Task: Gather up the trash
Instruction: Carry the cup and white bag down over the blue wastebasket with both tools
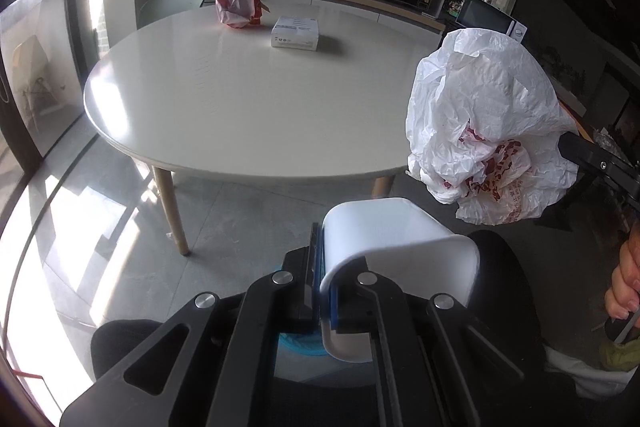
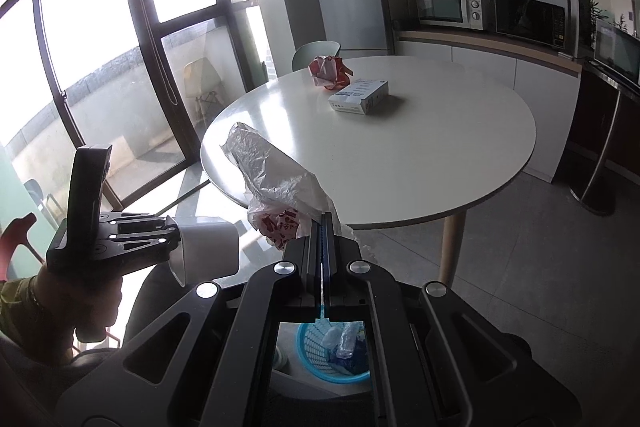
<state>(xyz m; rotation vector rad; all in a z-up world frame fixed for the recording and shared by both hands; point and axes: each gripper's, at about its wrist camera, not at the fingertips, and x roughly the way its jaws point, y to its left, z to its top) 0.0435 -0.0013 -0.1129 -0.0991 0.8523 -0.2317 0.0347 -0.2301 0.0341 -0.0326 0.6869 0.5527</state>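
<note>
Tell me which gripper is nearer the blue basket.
Right. The right gripper, clamping the plastic bag, hangs directly above the blue basket; the left gripper, holding the white cup, is off to the side.

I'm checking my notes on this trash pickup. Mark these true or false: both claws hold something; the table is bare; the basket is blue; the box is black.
1. Both claws hold something. True: left claw grips a white cup, right claw a plastic bag.
2. The table is bare. False: a crumpled wrapper and box remain.
3. The basket is blue. True.
4. The box is black. False: white.
</note>
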